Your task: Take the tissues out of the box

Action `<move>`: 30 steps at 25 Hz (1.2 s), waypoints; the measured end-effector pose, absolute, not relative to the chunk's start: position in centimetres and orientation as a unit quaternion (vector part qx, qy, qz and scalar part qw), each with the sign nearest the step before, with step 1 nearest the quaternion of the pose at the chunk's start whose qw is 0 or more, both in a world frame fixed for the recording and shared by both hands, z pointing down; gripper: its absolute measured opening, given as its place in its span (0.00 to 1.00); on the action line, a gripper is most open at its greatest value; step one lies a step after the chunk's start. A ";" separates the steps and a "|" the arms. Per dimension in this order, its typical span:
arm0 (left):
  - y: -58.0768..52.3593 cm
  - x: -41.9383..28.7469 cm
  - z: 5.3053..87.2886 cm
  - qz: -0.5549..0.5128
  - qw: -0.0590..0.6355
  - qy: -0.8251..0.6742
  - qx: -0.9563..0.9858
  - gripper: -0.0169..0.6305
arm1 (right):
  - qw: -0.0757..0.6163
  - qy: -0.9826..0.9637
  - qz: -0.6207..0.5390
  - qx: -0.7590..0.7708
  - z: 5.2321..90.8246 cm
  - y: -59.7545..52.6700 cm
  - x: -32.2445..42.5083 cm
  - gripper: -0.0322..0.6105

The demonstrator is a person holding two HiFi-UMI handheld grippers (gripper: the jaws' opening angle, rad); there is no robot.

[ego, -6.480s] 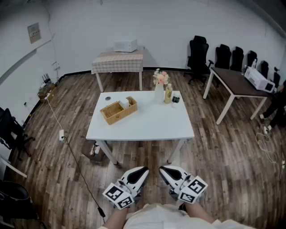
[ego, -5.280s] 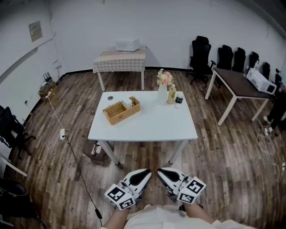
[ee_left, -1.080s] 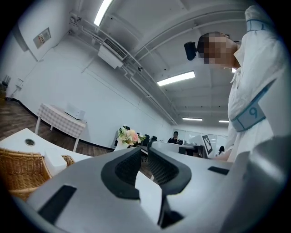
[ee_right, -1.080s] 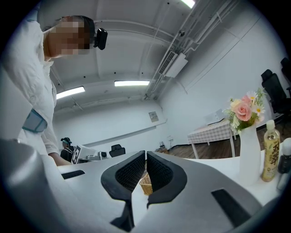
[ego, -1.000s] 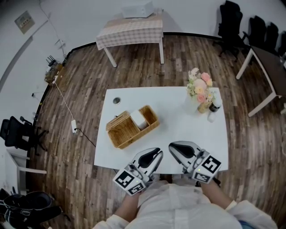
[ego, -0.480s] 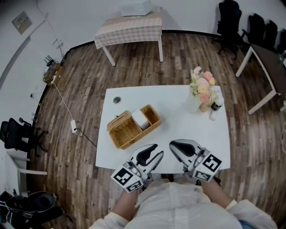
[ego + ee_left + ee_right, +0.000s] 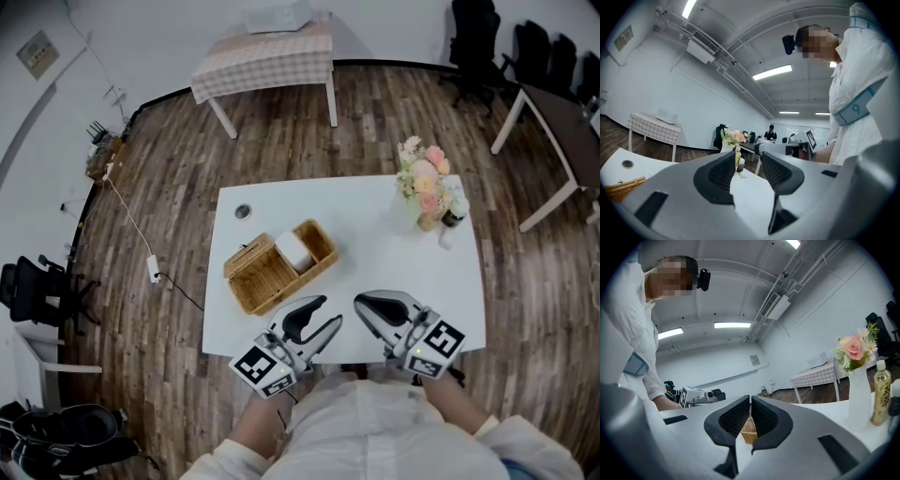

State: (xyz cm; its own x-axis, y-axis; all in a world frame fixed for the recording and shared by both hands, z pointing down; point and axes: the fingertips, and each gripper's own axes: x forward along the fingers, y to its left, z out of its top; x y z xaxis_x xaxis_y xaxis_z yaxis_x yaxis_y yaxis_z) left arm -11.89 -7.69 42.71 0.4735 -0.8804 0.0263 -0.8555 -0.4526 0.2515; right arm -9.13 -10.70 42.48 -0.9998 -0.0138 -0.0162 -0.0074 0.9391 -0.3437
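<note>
Left tongs (image 7: 332,311), jaws just opened and spread on nothing, and right tongs (image 7: 360,304), pressed together empty, are held short of the white tissues (image 7: 293,250) in the woven wicker box (image 7: 251,281) at 11 o'clock, which could be dragged along the white surface (image 7: 375,248) if tissues are tugged unbraced.

On the white table (image 7: 375,267): one wicker box (image 7: 251,279), one tissue stack (image 7: 293,250), one flower vase (image 7: 421,186), two bottles (image 7: 431,223). Two grippers: left gripper (image 7: 330,311), right gripper (image 7: 358,302).

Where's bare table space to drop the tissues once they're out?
Widest free patch on the table: the middle, between the wicker basket and the flower vase. Also the far strip between the cable hole and the vase. Crowded: far-right corner, vase plus bottles.
</note>
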 end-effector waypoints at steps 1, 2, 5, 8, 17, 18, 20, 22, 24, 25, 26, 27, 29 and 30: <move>-7.7 -12.0 42.8 -0.049 0.114 -0.508 0.852 0.29 | 0.009 0.985 -0.174 -0.006 42.5 -10.7 -9.2 0.10; -7.7 -12.2 42.8 -0.043 0.112 -0.506 0.854 0.29 | 0.008 0.985 -0.174 -0.008 42.6 -10.7 -9.2 0.10; -7.8 -12.6 43.0 -0.030 0.107 -0.498 0.860 0.30 | 0.007 0.984 -0.176 -0.010 42.7 -10.8 -9.5 0.10; -8.0 -13.0 43.0 -0.020 0.102 -0.490 0.866 0.31 | 0.005 0.984 -0.177 -0.013 42.8 -10.8 -9.7 0.10; -8.3 -14.2 43.8 0.029 0.096 -0.454 0.885 0.32 | 0.000 0.984 -0.179 -0.023 43.4 -10.8 -10.4 0.10; -8.3 -14.4 44.0 0.035 0.097 -0.451 0.886 0.33 | 0.000 0.983 -0.179 -0.024 43.4 -10.8 -10.5 0.10; -8.3 -14.9 44.3 0.044 0.099 -0.446 0.888 0.34 | 0.000 0.983 -0.180 -0.027 43.4 -10.9 -10.7 0.10; -8.5 -15.1 44.3 0.052 0.096 -0.442 0.891 0.34 | 0.000 0.983 -0.180 -0.031 43.5 -11.1 -11.0 0.10; -8.6 -15.4 44.5 0.062 0.094 -0.436 0.893 0.35 | -0.001 0.983 -0.180 -0.034 43.5 -11.2 -11.1 0.10; -8.6 -15.6 44.7 0.069 0.093 -0.432 0.894 0.35 | -0.001 0.983 -0.180 -0.037 43.6 -11.2 -11.2 0.10; -8.6 -15.8 45.1 0.077 0.091 -0.429 0.896 0.36 | -0.002 0.983 -0.180 -0.039 43.7 -11.3 -11.3 0.10; -8.6 -16.0 45.5 0.085 0.091 -0.425 0.897 0.36 | -0.002 0.983 -0.180 -0.041 43.8 -11.3 -11.3 0.11; -8.7 -16.4 46.0 0.099 0.089 -0.420 0.898 0.36 | -0.003 0.983 -0.179 -0.045 44.1 -11.4 -11.4 0.10; -8.8 -16.6 46.2 0.106 0.089 -0.418 0.898 0.37 | -0.004 0.983 -0.179 -0.047 44.3 -11.5 -11.5 0.10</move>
State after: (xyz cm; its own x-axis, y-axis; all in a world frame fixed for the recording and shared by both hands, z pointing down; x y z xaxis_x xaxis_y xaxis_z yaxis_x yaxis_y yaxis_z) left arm -16.61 -8.80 46.15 0.6280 -0.7320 0.2642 -0.7696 -0.6346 0.0710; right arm -11.46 -11.46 44.26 -0.9955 -0.0913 0.0247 -0.0941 0.9316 -0.3510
